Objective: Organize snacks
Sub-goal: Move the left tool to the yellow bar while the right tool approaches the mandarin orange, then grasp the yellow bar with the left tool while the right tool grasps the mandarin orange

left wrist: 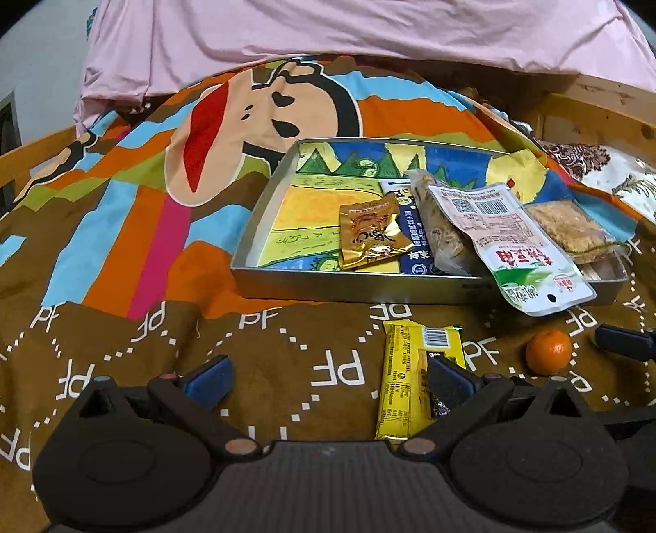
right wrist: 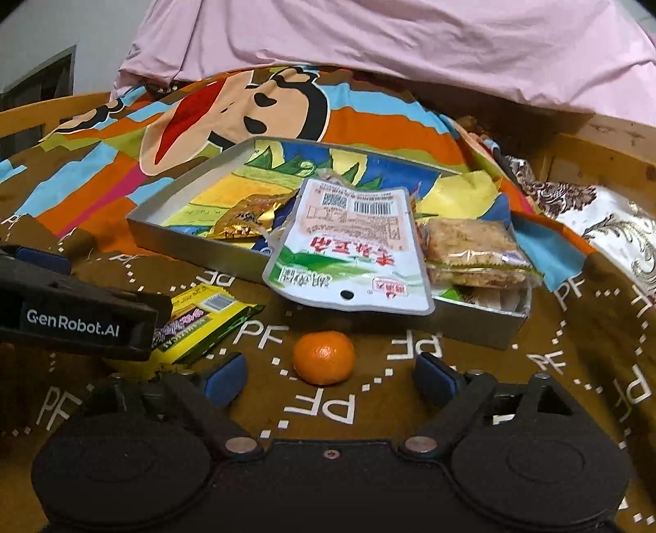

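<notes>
Left gripper [left wrist: 328, 379]: jaws spread wide, nothing gripped. Its blue right pad [left wrist: 449, 379] lies over the yellow wrapper; whether it touches, I cannot tell.
Yellow snack bar [left wrist: 399, 383]: flat crinkled foil pack with a barcode, lying lengthwise just ahead of the left gripper's right finger, on the bedcover. The finger hides its right edge.
Right gripper [right wrist: 330, 379]: jaws well apart and empty; both blue pads flank open cloth.
Mandarin [right wrist: 324, 357]: small, round, dimpled orange fruit, just ahead of the right gripper and centred between its fingers, clear of both pads.
Tray [left wrist: 262, 213]: shallow rectangular metal tin with a cartoon-printed floor, further ahead of both grippers.
Gold packet [left wrist: 371, 231]: shiny, creased foil, inside the tray.
White pouch [right wrist: 348, 246]: glossy plastic with a hang hole, draped over the tray's near rim, beyond the mandarin. It covers the packs beneath.
Clear-wrapped crackers [right wrist: 471, 246]: crumbly tan squares, at the tray's right end.
Bedcover [left wrist: 123, 246]: soft printed cloth, brown with white letters.
Pink sheet [left wrist: 328, 28]: rumpled, far back, cut off by the frame.
</notes>
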Demonstrator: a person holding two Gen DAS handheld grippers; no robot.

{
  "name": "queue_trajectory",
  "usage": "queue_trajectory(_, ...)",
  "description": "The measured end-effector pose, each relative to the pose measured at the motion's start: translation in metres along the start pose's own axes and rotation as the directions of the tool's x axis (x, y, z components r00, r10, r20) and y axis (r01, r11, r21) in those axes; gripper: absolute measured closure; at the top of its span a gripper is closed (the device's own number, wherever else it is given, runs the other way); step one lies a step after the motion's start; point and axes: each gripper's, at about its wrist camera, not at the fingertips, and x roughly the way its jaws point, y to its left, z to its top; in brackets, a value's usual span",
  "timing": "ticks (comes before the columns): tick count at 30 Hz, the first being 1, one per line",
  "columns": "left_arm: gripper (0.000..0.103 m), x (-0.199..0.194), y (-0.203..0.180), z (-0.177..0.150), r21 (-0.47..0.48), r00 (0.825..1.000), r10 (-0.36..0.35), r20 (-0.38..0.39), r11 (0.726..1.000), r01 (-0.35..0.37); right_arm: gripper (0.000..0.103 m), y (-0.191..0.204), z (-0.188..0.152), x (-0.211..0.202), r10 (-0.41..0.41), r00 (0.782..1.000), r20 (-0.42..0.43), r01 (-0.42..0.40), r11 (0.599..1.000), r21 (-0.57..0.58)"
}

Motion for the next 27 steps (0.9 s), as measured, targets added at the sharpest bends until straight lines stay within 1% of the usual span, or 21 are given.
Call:
queue_trajectory(2, 0.001, 0.0, -0.001, -0.001, 0.007, 1.0, -0.003, 0.011, 1.0, 0.002, 0.025, 0.0, 0.0, 0.0, 0.002, 1.0, 0.0, -0.002, 1.0, 0.001)
queue_trajectory(4, 0.001, 0.001, 0.0, -0.002, 0.009, 1.0, -0.009, 0.011, 1.0, 0.009, 0.036, 0.0, 0.0, 0.001, 0.01, 1.0, -0.002, -0.01, 1.0, 0.004)
queue_trajectory(7, 0.001, -0.003, -0.001, -0.001, 0.013, 0.999, -0.029, 0.032, 1.0, 0.029, 0.045, -0.002, -0.001, 0.002, 0.022, 1.0, -0.003, -0.021, 1.0, 0.009)
queue_trajectory(10, 0.001, -0.009, -0.005, -0.001, 0.048, 0.996, -0.067, 0.064, 0.997, 0.064, 0.047, -0.002, -0.001, 0.002, 0.031, 1.0, -0.005, -0.031, 0.999, 0.012)
queue_trajectory(12, 0.001, -0.01, -0.011, -0.001, 0.086, 0.994, -0.066, 0.086, 0.995, 0.059, 0.05, -0.002, -0.002, 0.003, 0.033, 0.999, -0.007, -0.032, 0.999, 0.013)
queue_trajectory(14, 0.001, -0.007, -0.018, 0.0, 0.13, 0.995, -0.05, 0.081, 0.991, 0.039, 0.052, -0.002, -0.002, 0.003, 0.032, 0.999, -0.007, -0.032, 0.999, 0.011)
queue_trajectory(16, 0.001, -0.004, -0.02, 0.0, 0.145, 0.996, -0.059, 0.07, 0.988, 0.048, 0.053, -0.002, -0.002, 0.003, 0.032, 0.999, -0.007, -0.032, 0.999, 0.011)
queue_trajectory(20, 0.001, 0.003, -0.014, 0.002, 0.116, 0.994, -0.102, 0.034, 0.988, 0.098, 0.053, -0.001, -0.003, 0.003, 0.034, 0.999, -0.007, -0.034, 0.999, 0.015)
queue_trajectory(23, 0.001, 0.007, -0.008, 0.001, 0.086, 0.987, -0.158, 0.005, 0.984, 0.157, 0.054, -0.002, -0.003, 0.003, 0.033, 0.999, -0.006, -0.033, 0.999, 0.014)
queue_trajectory(25, 0.001, 0.011, -0.006, 0.002, 0.074, 0.984, -0.178, -0.016, 0.981, 0.179, 0.06, -0.003, -0.003, 0.003, 0.039, 0.999, -0.005, -0.039, 0.999, 0.019)
queue_trajectory(27, 0.001, 0.012, -0.005, 0.001, 0.063, 0.981, -0.193, -0.028, 0.979, 0.195, 0.063, -0.005, -0.001, 0.0, 0.04, 0.999, -0.006, -0.04, 0.999, 0.023)
